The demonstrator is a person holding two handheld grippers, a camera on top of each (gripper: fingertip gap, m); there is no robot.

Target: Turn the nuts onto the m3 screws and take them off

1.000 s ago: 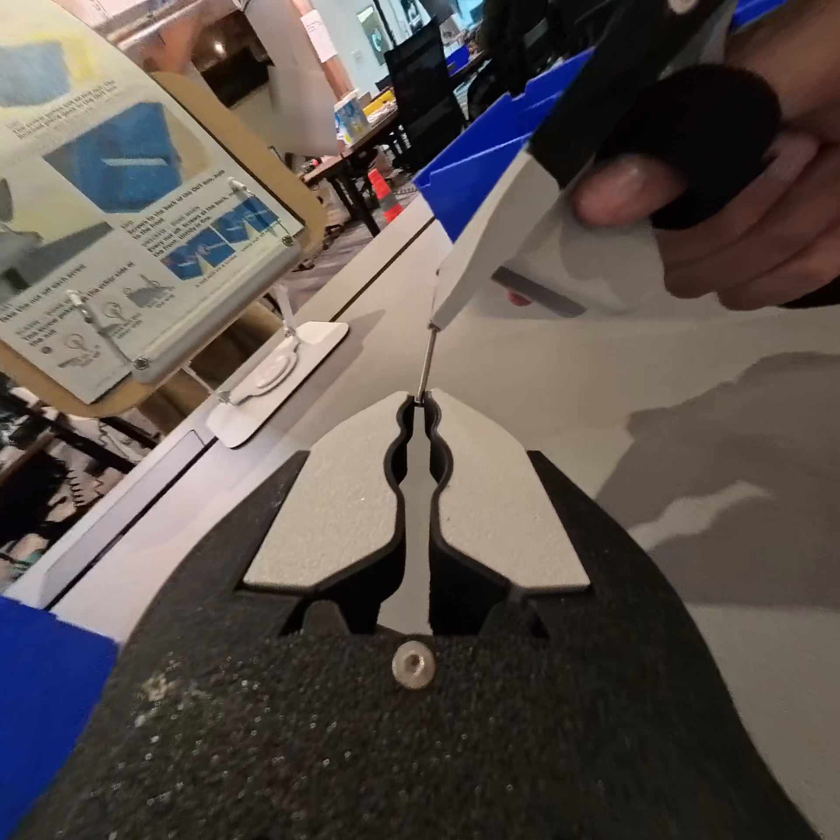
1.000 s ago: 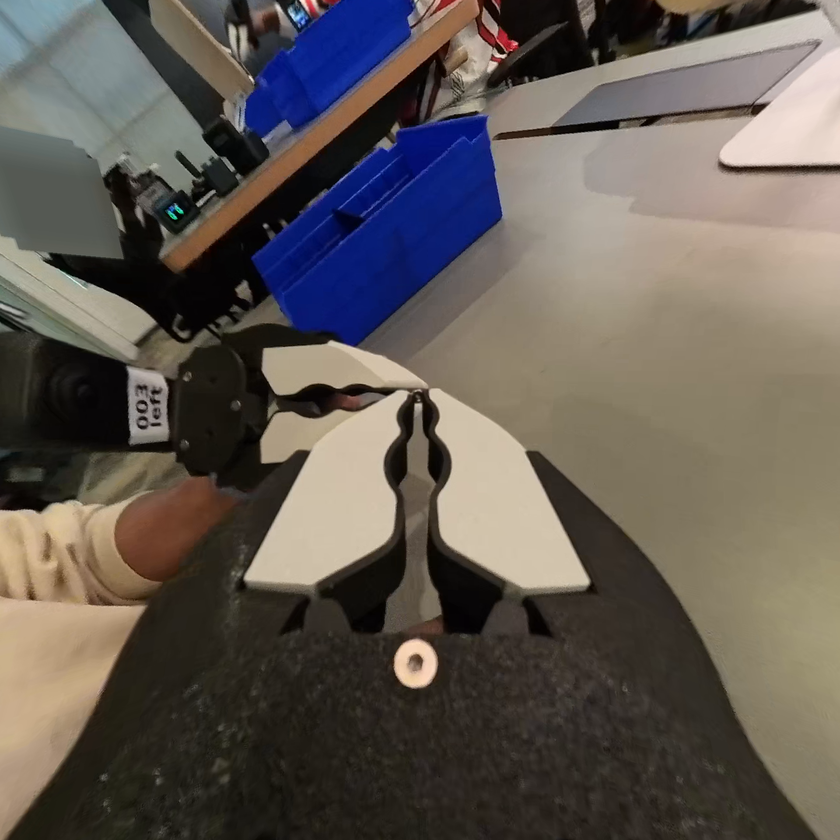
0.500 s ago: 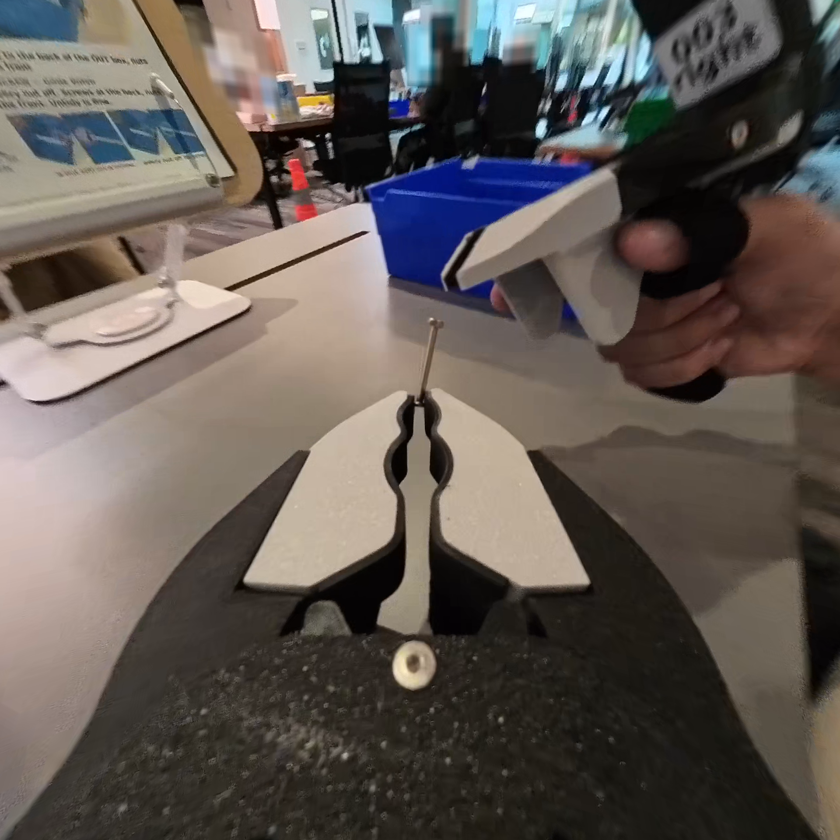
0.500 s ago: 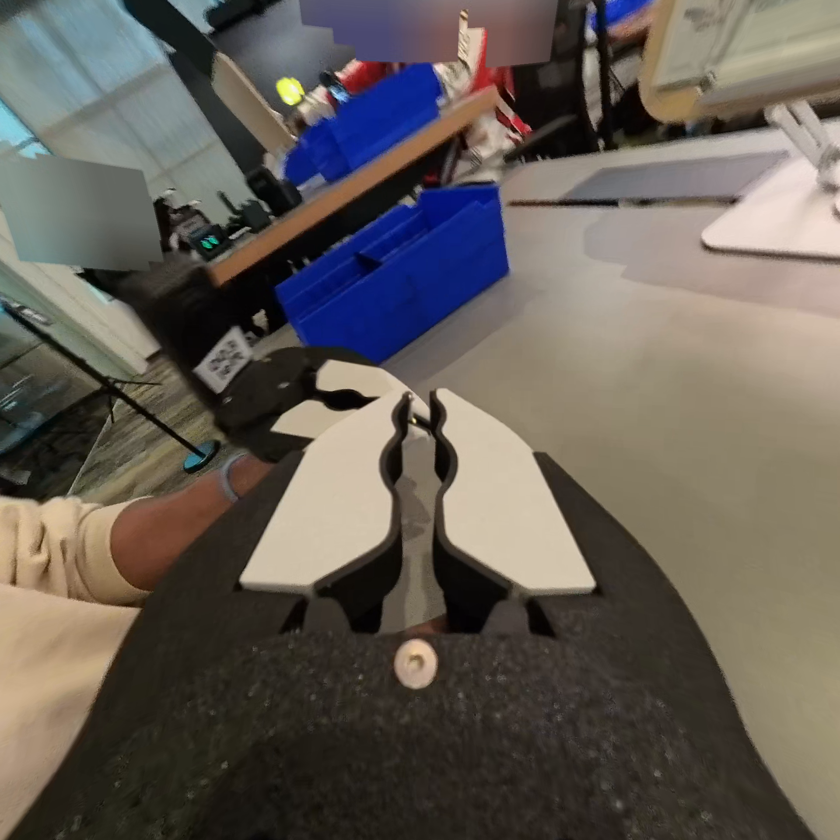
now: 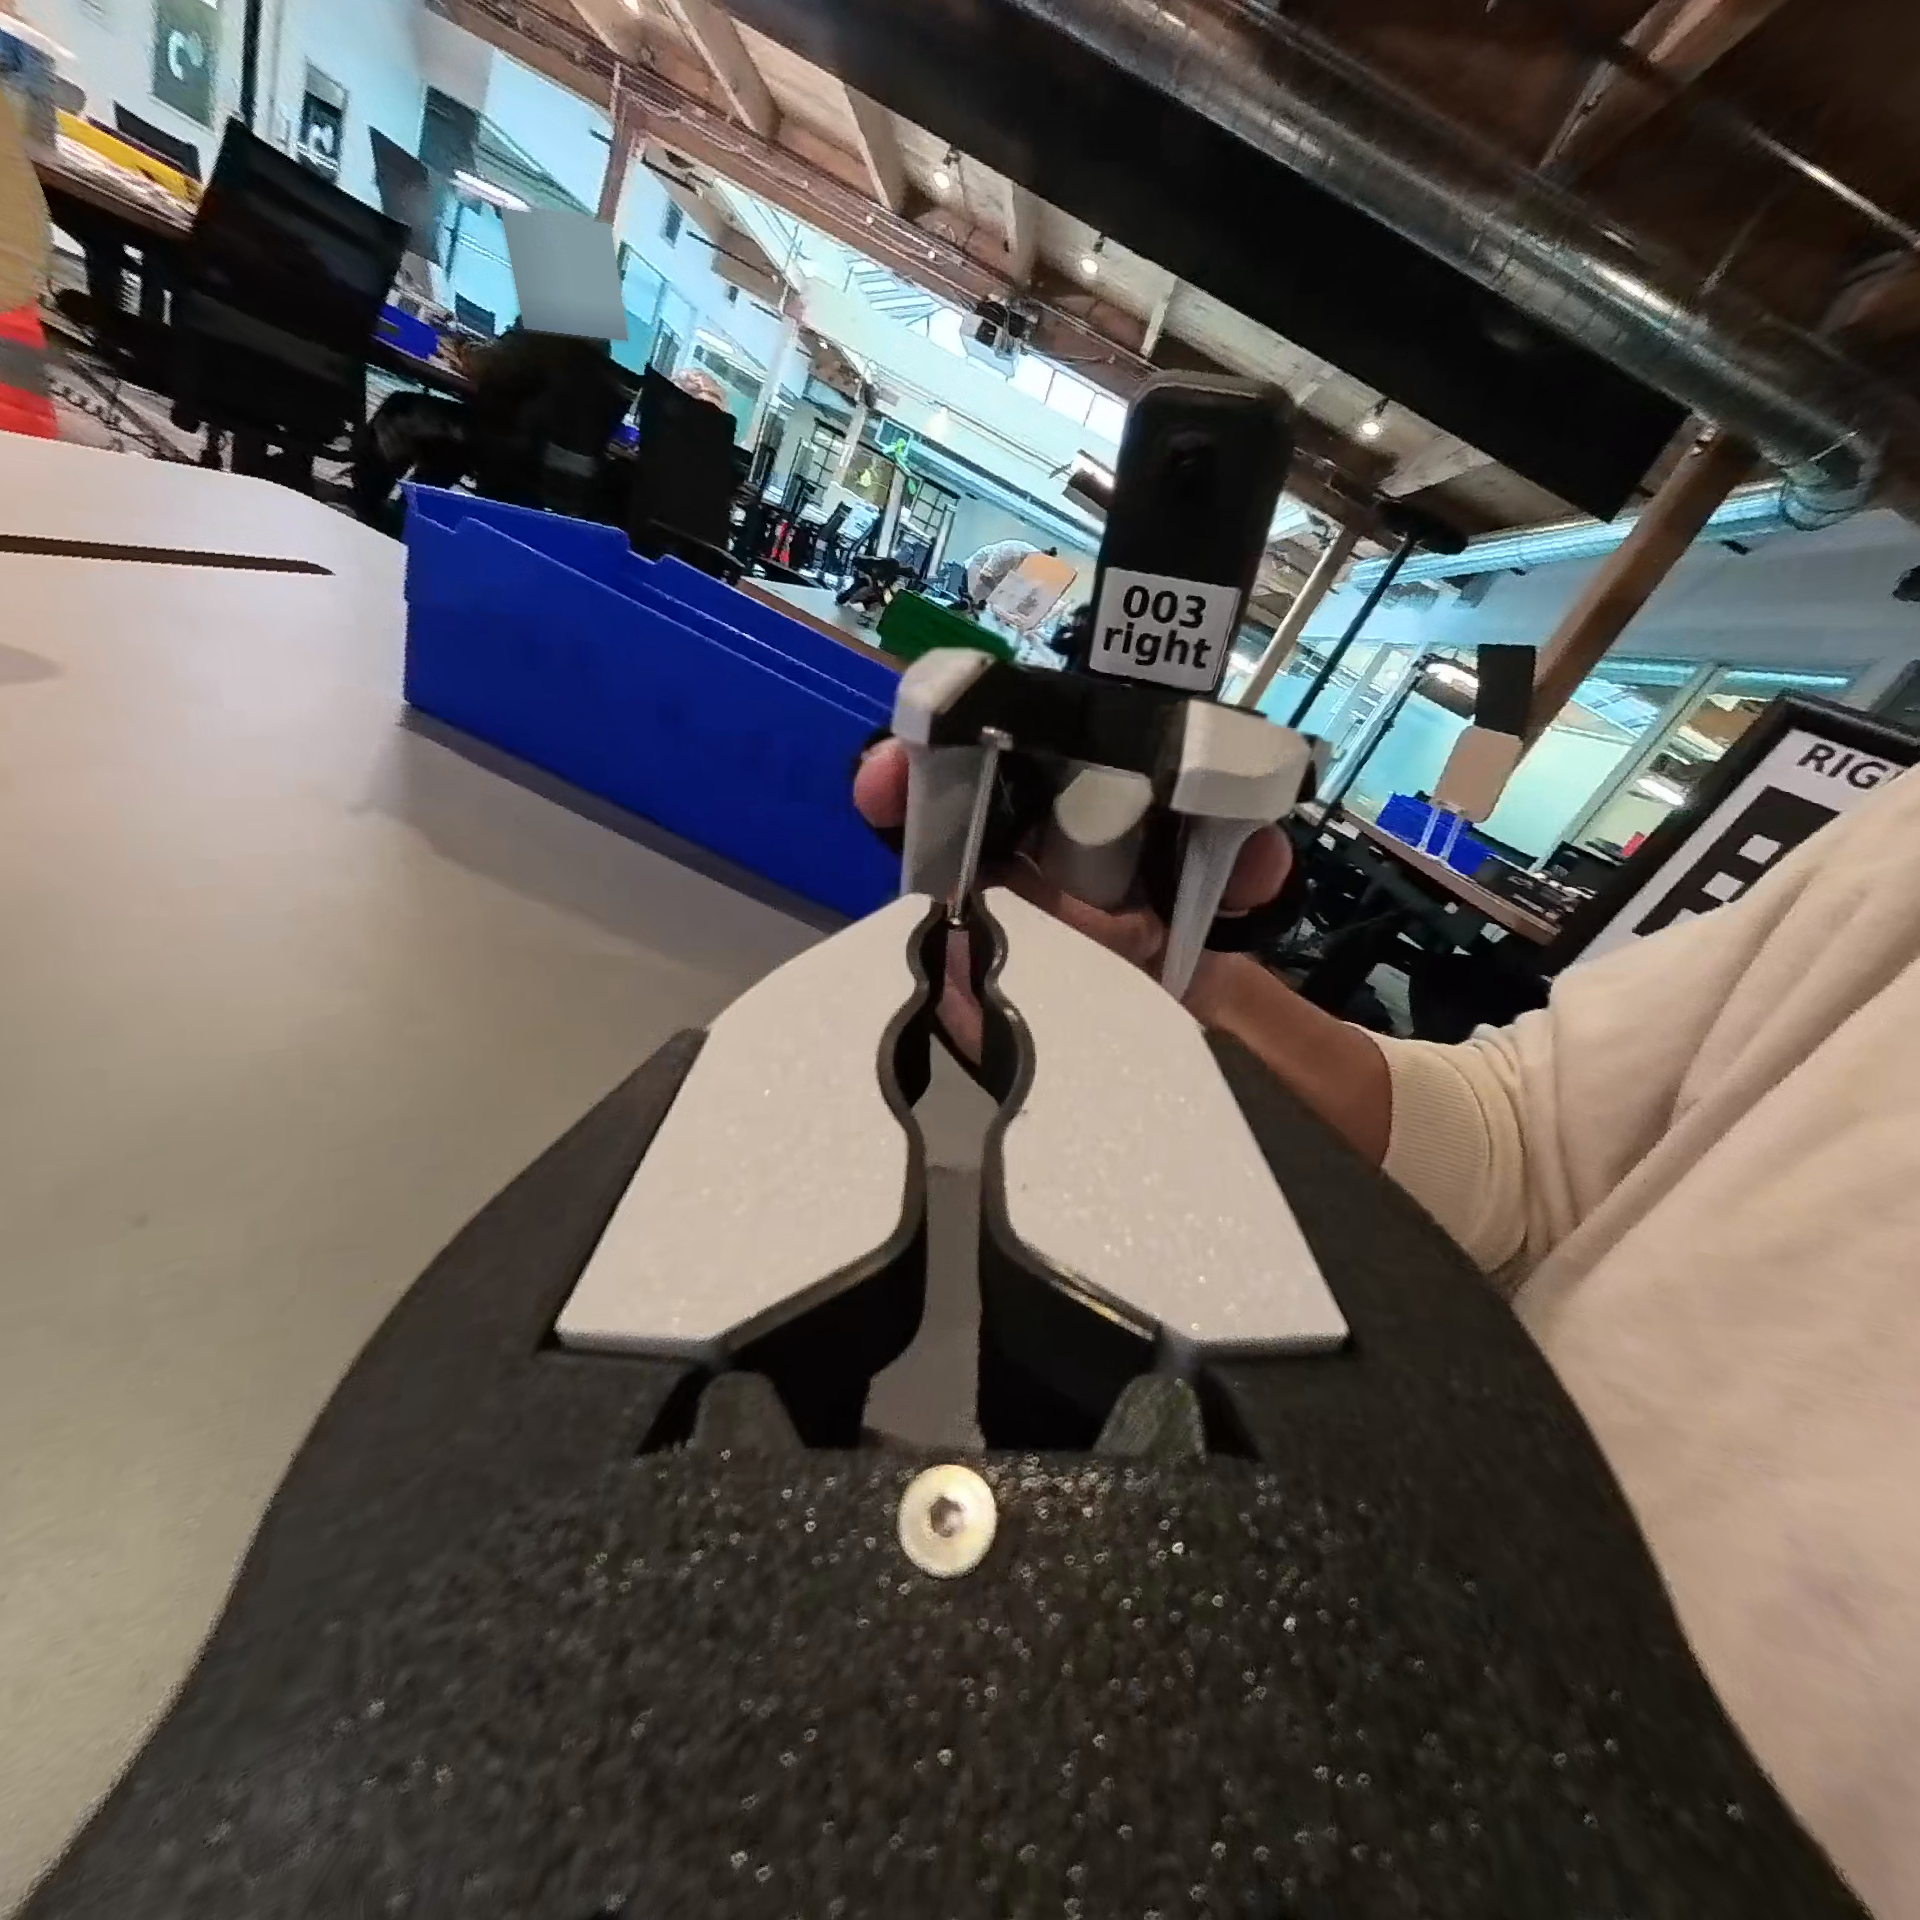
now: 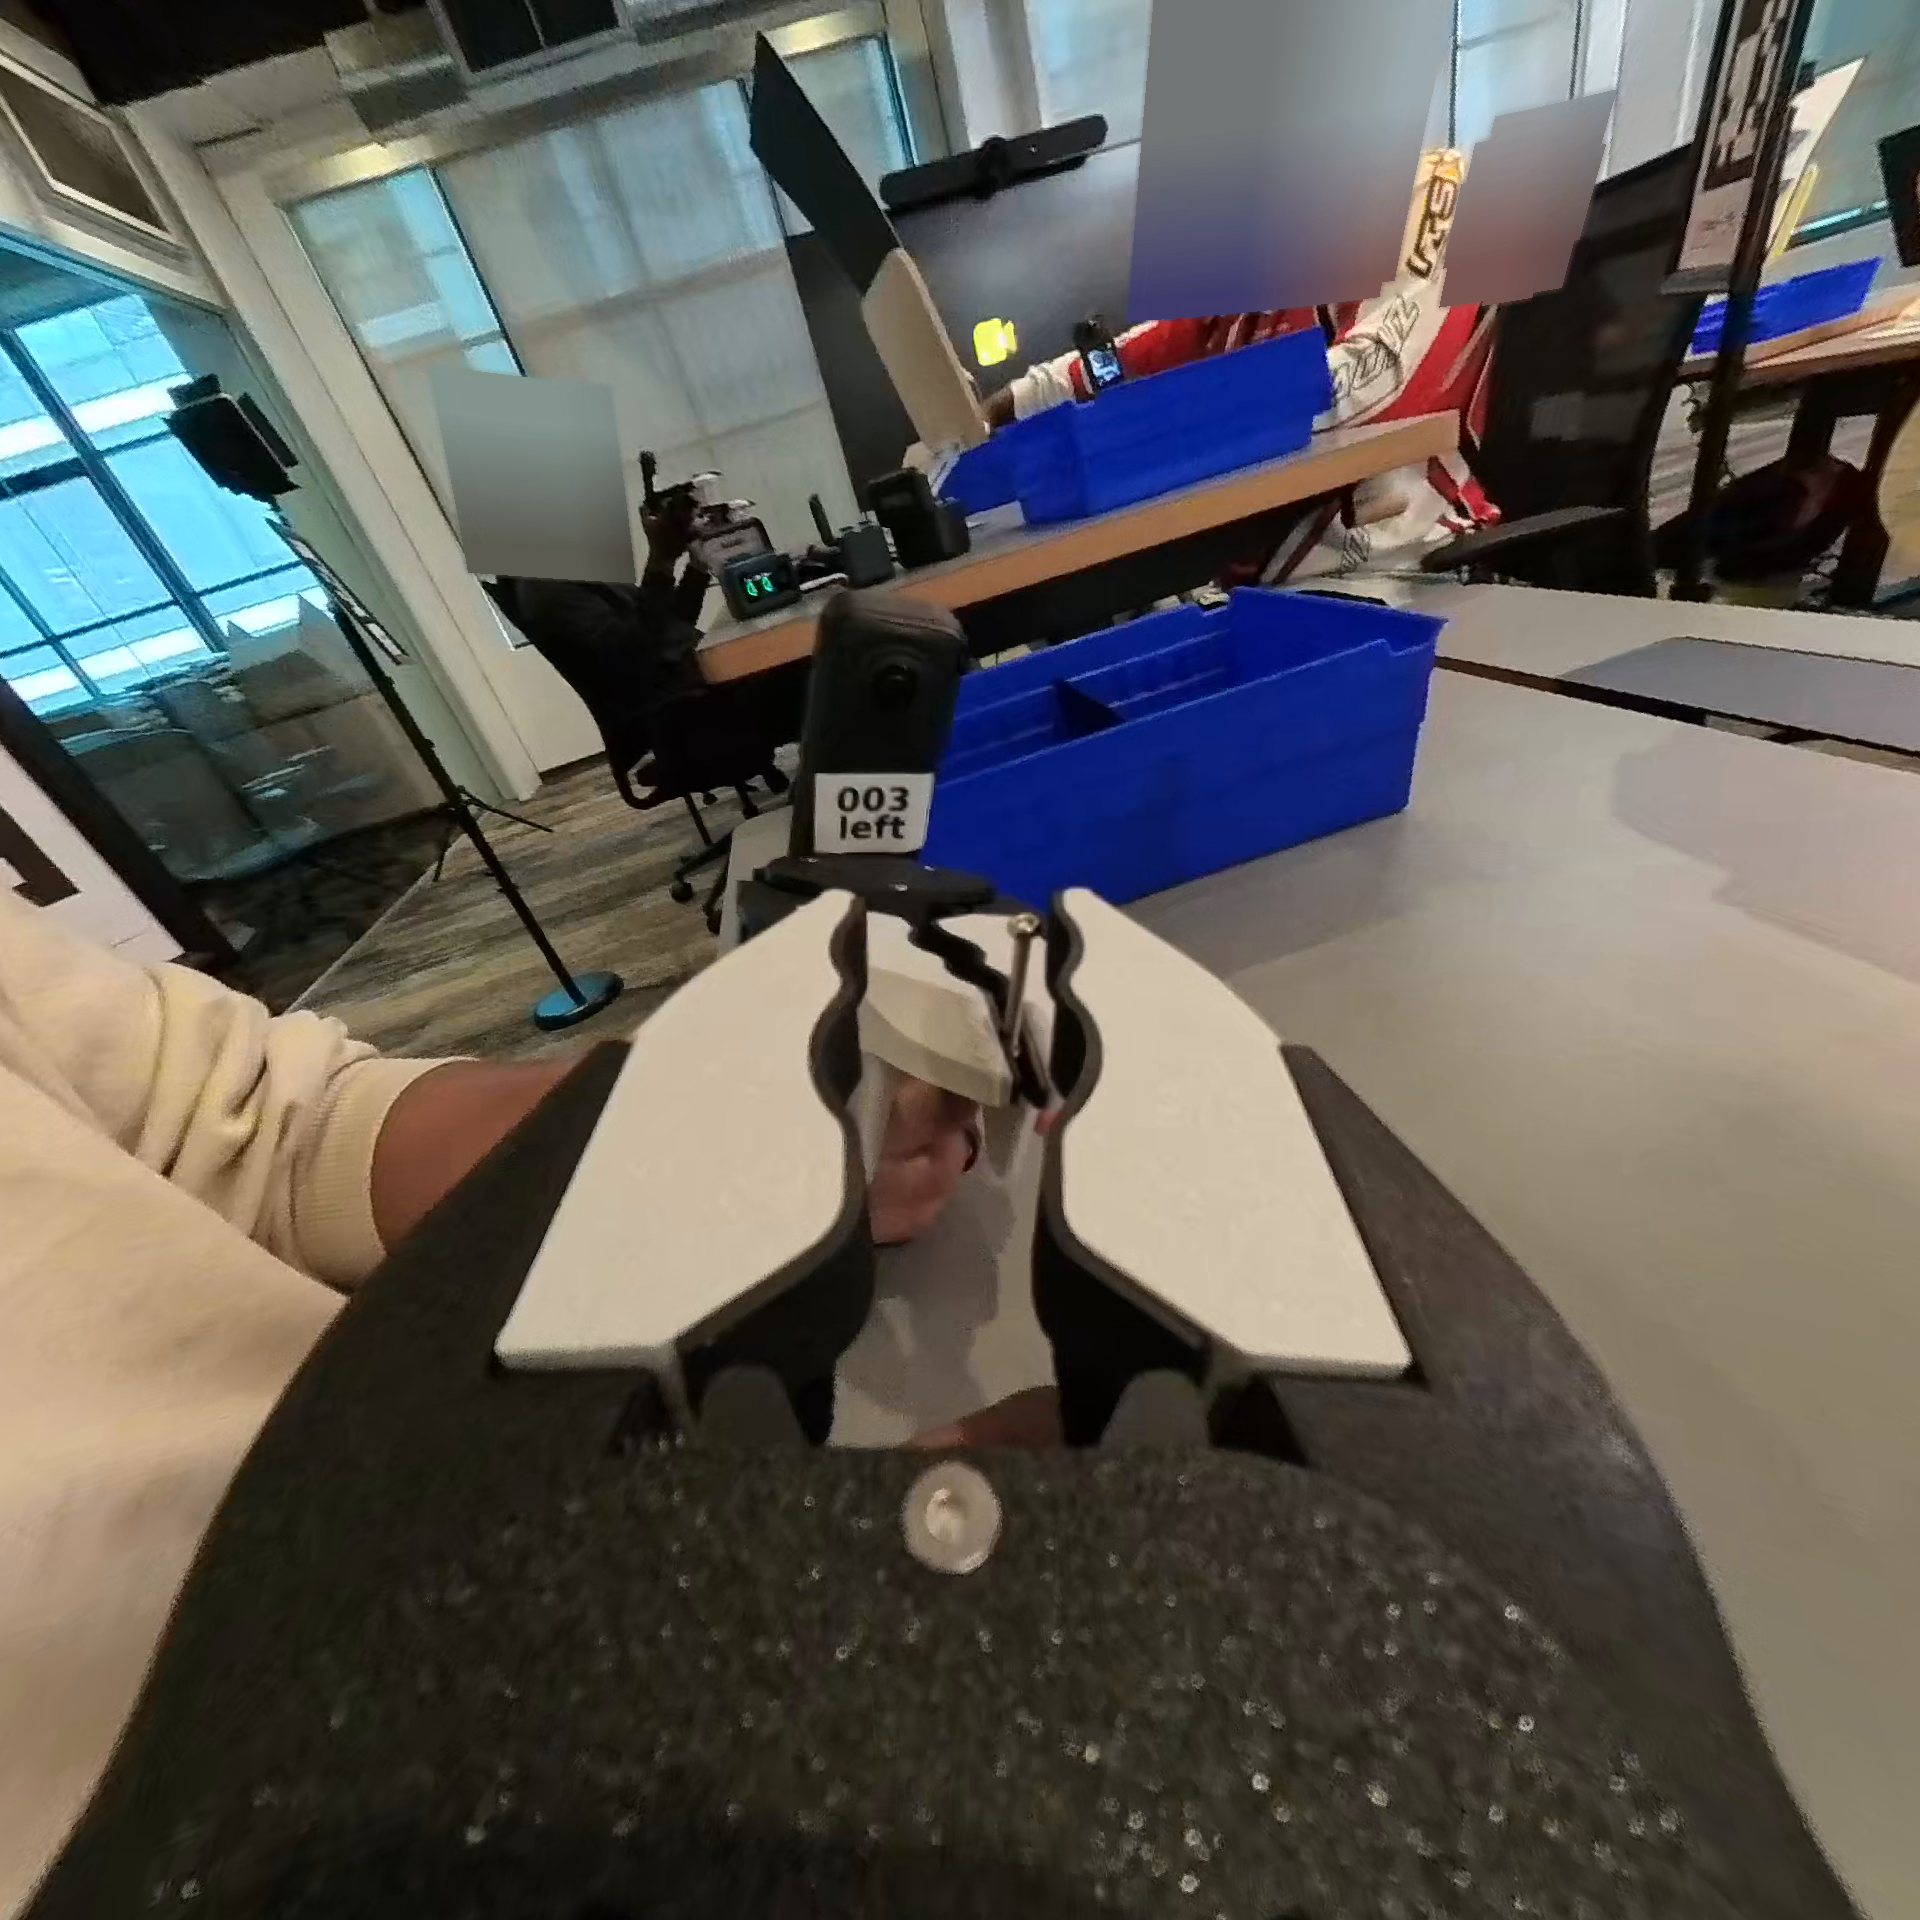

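My left gripper [image 5: 961,920] is shut on the lower end of a thin silver M3 screw [image 5: 975,821], which stands up out of its tips with the head on top. The shaft looks bare. My right gripper [image 6: 956,920] is open and empty, and faces the left one. It also shows in the left wrist view [image 5: 1055,894], held by a hand. In the right wrist view the screw [image 6: 1021,977] stands between my right fingers, close to the right-hand finger [image 6: 1164,1101]. The left gripper [image 6: 1023,1070] sits just behind it.
A blue divided bin [image 5: 623,707] stands on the grey table [image 5: 260,935]; it also shows in the right wrist view [image 6: 1195,748]. A cream sleeve [image 5: 1662,1143] fills the right side. A tripod stand [image 6: 561,997], chairs and other desks lie beyond the table edge. My left and right fingertips are right by each other.
My right gripper has opened and both grippers have turned to face each other. The left view has swung right, away from the instruction stand. The screw stays in the left gripper.
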